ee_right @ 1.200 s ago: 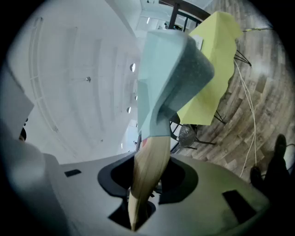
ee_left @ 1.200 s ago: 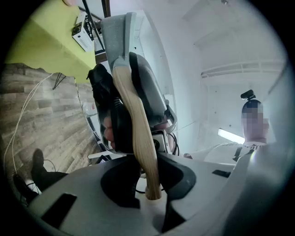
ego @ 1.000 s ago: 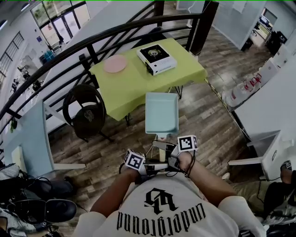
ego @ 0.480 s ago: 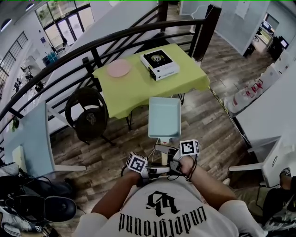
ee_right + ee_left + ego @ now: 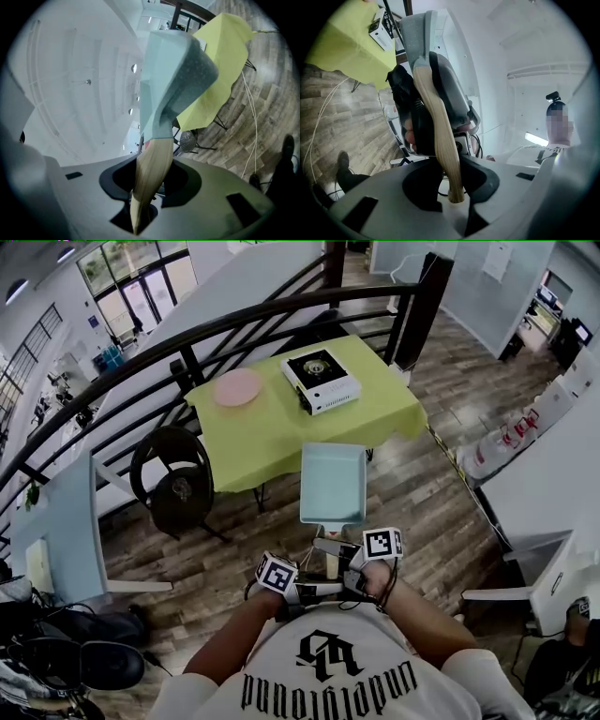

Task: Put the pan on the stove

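A square pale-blue pan [image 5: 333,482] with a wooden handle [image 5: 331,564] hangs in the air over the wood floor, short of the table. My left gripper [image 5: 322,588] and right gripper [image 5: 334,550] are both shut on that handle from opposite sides. In the left gripper view the handle [image 5: 438,140] runs between the jaws of the left gripper [image 5: 453,183], with the pan [image 5: 423,40] beyond. The right gripper [image 5: 148,186] clamps the handle [image 5: 151,173] under the pan [image 5: 172,70]. A white portable stove [image 5: 320,381] with a black burner sits on the yellow-green table [image 5: 281,432].
A pink plate [image 5: 237,387] lies left of the stove. A black round chair [image 5: 178,474] stands at the table's left corner, and a black railing [image 5: 234,317] curves behind. A white counter [image 5: 553,451] and bottles [image 5: 495,435] are at the right.
Both grippers and the pan have moved toward the table together. The table and stove sit lower and nearer in the head view. The grip on the handle is unchanged.
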Tool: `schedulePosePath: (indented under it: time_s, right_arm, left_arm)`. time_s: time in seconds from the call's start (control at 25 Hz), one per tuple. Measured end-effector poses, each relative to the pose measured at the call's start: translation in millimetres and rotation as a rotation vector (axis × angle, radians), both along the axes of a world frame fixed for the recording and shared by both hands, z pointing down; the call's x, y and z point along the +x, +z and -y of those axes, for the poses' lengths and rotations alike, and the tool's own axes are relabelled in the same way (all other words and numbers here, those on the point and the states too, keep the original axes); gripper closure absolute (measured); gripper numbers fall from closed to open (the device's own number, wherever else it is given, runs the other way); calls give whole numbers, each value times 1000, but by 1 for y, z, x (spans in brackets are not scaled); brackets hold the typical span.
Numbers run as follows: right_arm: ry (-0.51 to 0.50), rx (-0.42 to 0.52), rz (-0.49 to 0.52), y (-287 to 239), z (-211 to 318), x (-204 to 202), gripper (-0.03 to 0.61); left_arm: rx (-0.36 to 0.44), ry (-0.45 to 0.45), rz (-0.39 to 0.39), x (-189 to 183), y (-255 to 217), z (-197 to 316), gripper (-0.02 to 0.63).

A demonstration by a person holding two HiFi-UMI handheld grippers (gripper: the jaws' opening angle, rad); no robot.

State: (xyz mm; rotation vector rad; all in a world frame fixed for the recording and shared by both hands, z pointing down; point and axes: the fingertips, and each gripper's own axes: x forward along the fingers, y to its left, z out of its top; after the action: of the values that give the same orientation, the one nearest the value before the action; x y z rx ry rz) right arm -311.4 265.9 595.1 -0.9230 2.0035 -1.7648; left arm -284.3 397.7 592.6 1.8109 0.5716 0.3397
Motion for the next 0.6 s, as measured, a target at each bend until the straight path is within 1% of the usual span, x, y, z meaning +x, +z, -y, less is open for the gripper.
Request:
schedulePosePath:
  time_s: [0.2,0.48,0.6]
  right_arm:
    - [-9,-12,11,9,14,52,448]
    - [-32,-14,12,10,36,144,448]
    - [-48,-16,8,11,42,176,448]
  left_arm:
    - [-7,-1,19,53,5,13,511]
    - [-9,-21,24,147,7,35,511]
    - [-13,-26,27,181,6,40,511]
